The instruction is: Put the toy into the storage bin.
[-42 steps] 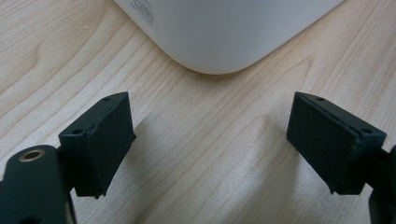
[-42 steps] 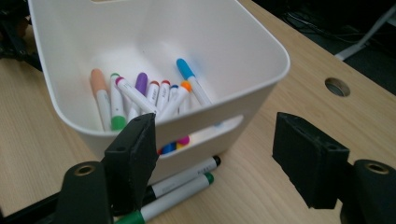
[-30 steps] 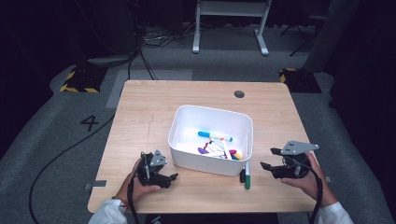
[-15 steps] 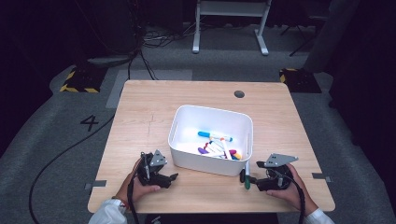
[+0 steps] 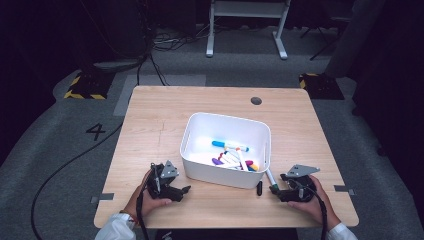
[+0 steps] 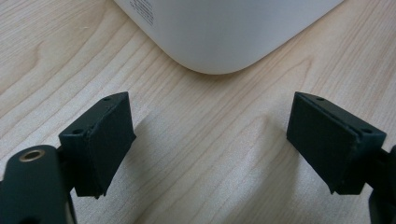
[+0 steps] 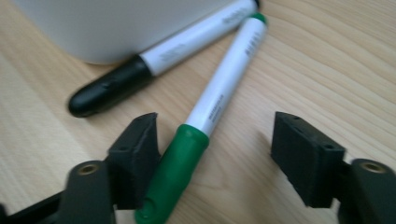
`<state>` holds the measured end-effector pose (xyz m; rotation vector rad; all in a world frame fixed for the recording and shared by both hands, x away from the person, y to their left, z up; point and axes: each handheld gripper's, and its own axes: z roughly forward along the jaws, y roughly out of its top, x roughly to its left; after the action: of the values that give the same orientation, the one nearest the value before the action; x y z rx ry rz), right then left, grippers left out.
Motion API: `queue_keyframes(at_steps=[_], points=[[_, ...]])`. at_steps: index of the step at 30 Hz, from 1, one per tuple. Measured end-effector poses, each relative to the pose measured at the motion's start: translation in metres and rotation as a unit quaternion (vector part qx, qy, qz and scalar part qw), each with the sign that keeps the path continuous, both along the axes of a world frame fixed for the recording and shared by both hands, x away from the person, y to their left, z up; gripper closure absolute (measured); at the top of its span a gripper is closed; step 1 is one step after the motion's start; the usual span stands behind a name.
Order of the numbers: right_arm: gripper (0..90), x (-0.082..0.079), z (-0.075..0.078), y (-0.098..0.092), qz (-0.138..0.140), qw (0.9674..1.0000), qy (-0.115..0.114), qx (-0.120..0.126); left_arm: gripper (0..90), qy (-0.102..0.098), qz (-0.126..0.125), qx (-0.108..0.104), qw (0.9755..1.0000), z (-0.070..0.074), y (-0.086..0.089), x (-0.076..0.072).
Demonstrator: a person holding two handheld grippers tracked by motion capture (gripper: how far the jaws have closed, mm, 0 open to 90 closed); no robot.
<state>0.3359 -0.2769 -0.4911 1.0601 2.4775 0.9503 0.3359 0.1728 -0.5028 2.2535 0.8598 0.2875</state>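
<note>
Right gripper view is showing the right gripper (image 7: pixel 215 161) closing around, not yet clamping, the green marker (image 7: pixel 205 121) lying by the black marker (image 7: pixel 140 70) outside the white bin (image 5: pixel 226 150) near the worktop's front edge, while several markers (image 5: pixel 232 159) are already lying binned and the left gripper (image 6: pixel 210 149) is resting wide open, empty.

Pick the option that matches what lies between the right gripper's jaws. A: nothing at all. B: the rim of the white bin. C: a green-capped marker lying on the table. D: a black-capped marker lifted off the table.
C: in the right gripper view the green-capped marker lies on the table between the open jaws of the right gripper, its cap beside one pad but not clamped; the black-capped marker lies farther off, against the white bin.
</note>
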Motion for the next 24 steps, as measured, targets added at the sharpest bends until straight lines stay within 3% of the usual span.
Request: queue_keyframes(at_steps=[7, 11, 20, 24], points=[[62.2, 0.003, 0.001, -0.022, -0.044, 0.9989, -0.015, 0.005, 14.9, 0.0, 0.0, 0.0, 1.0, 0.0, 0.0, 0.0], [74.0, 0.007, 0.001, -0.028, -0.05, 0.9986, -0.02, 0.0, 14.9, 0.0, 0.0, 0.0, 1.0, 0.0, 0.0, 0.0], [75.2, 0.011, 0.005, -0.036, -0.03, 0.9995, -0.011, 0.0, 14.9, 0.0, 0.0, 0.0, 1.0, 0.0, 0.0, 0.0], [75.3, 0.011, 0.014, -0.043, -0.037, 0.999, -0.023, 0.007, 14.9, 0.0, 0.0, 0.0, 1.0, 0.0, 0.0, 0.0]])
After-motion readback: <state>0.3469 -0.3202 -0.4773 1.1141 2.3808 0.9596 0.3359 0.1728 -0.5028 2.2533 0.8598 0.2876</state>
